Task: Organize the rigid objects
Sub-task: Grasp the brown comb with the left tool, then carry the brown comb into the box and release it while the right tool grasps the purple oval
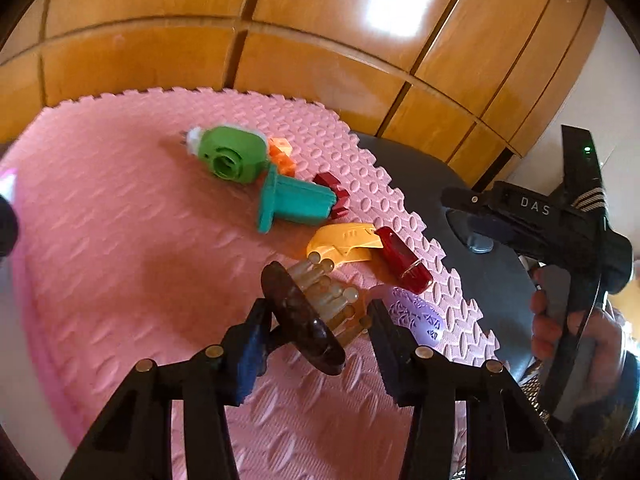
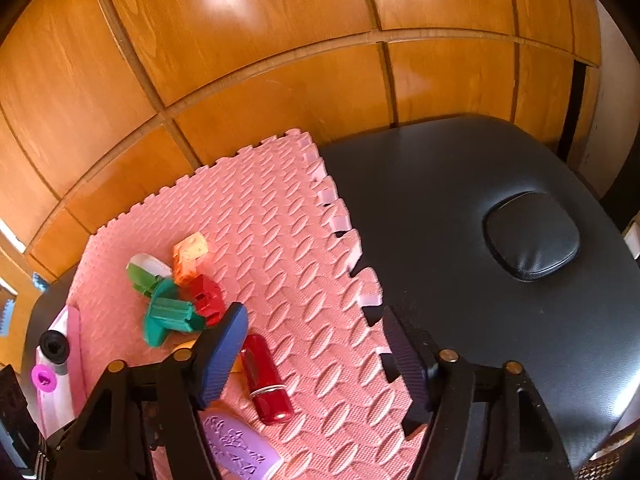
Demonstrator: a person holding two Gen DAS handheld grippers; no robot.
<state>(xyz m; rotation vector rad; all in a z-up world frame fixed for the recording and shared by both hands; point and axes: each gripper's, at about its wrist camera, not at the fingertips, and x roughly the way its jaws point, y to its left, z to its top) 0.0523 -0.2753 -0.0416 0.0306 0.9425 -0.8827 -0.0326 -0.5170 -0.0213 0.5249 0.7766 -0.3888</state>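
Observation:
My left gripper (image 1: 316, 320) is shut on a dark brown hairbrush (image 1: 304, 312) with pale bristles, held just above the pink foam mat (image 1: 120, 240). On the mat lie a green round toy (image 1: 232, 156), an orange block (image 1: 282, 156), a teal flanged piece (image 1: 292, 202), a red block (image 1: 334, 196), a yellow plastic piece (image 1: 344, 242), a dark red lipstick case (image 1: 404, 260) and a purple embossed object (image 1: 420, 316). My right gripper (image 2: 312, 344) is open and empty above the mat edge, near the lipstick case (image 2: 266, 380) and the purple object (image 2: 236, 448).
The mat lies on a black padded table (image 2: 480, 200) with an oval cushion insert (image 2: 532, 236). Wooden panelled wall (image 2: 280, 60) stands behind. A pink-and-white item with a black cap (image 2: 54, 344) and a magenta cap (image 2: 43, 378) sits at the mat's left edge.

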